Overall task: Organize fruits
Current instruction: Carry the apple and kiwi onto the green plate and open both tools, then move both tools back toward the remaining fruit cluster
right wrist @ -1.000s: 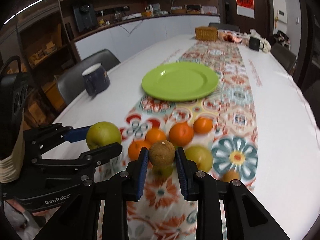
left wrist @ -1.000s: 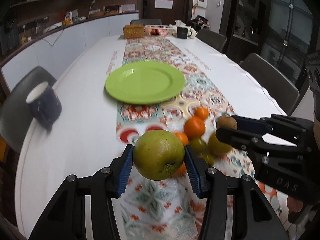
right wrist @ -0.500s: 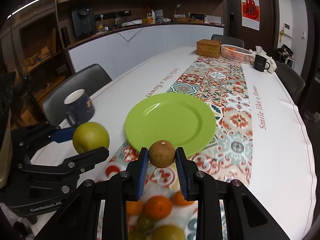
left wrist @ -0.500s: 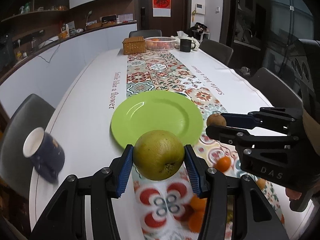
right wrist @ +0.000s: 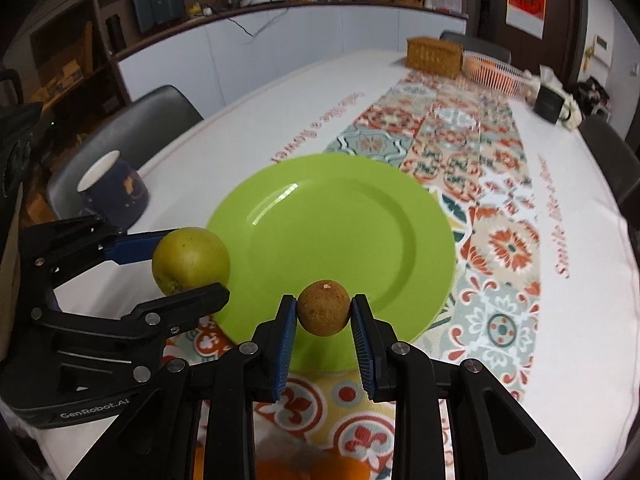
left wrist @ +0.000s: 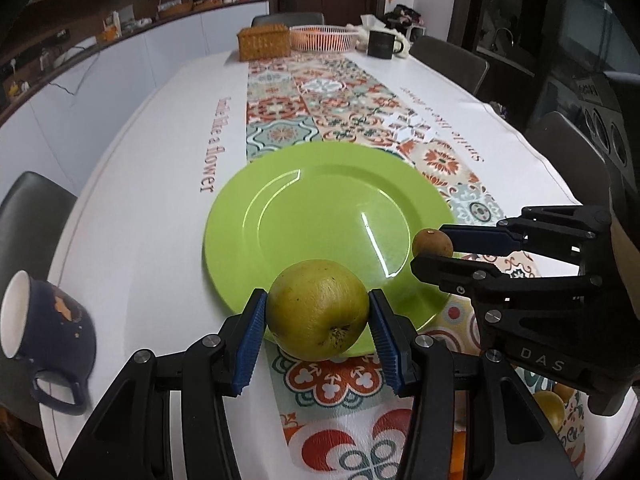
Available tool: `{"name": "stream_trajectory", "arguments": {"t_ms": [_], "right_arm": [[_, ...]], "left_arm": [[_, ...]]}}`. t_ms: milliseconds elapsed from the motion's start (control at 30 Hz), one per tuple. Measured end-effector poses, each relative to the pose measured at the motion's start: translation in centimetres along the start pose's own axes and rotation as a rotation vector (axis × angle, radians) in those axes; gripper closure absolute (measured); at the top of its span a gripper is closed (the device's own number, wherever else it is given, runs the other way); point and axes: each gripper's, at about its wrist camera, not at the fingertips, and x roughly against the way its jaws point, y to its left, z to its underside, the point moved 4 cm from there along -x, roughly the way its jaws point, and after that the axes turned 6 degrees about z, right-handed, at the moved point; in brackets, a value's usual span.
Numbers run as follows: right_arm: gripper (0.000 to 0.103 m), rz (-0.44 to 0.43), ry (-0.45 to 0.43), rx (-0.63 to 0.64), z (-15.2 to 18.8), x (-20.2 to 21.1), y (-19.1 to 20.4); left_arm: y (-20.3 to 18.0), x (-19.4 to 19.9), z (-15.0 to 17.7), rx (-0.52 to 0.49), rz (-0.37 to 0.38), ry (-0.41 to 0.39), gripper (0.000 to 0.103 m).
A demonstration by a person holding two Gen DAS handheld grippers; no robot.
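Left tool (left wrist: 318, 320) grips a large round yellow-green apple (left wrist: 318, 310); right tool (right wrist: 323, 314) pinches a small brown rough-skinned fruit (right wrist: 324, 307). Both hang over the near rim of the bare lime-green round plate (left wrist: 320, 208). Nothing is plated yet; oranges (right wrist: 316, 470) wait behind on the surface.

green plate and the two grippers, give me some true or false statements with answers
1. The left gripper holds a large green apple. True.
2. The right gripper is open. False: it is shut on a small brown fruit.
3. The green plate already has fruit lying on it. False: its surface is bare.
4. A dark blue mug stands on the table left of the plate. True.
5. The plate lies wholly on the white cloth. False: it overlaps the patterned runner.
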Motion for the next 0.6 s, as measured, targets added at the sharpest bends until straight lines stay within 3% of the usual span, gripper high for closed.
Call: {"name": "stream_trajectory", "arguments": {"t_ms": [133, 200, 267, 433, 600], "right_arm": [[0.074, 0.004, 0.013, -0.021, 0.1, -0.8, -0.3], [0.072, 0.006, 0.009, -0.020, 0.2, -0.7, -0.4], [0.067, 0.019, 0.000, -0.030, 0.3, -0.3, -0.7], [0.067, 0.050, -0.038, -0.038, 1.0, 1.9, -1.0], [0.062, 0.078, -0.109, -0.038, 2.2, 5.9, -0.8]], "left_arm": [[0.2, -0.8, 0.2, 0.011, 0.006, 0.030, 0.051], [0.3, -0.4, 0.2, 0.011, -0.010, 0.008, 0.039], [0.3, 0.2, 0.1, 0.016, -0.025, -0.012, 0.038], [-0.1, 2.8, 0.8, 0.033, -0.075, -0.059, 0.037], [-1.4, 6.4, 1.5, 0.033, -0.112, -0.129, 0.028]]}}
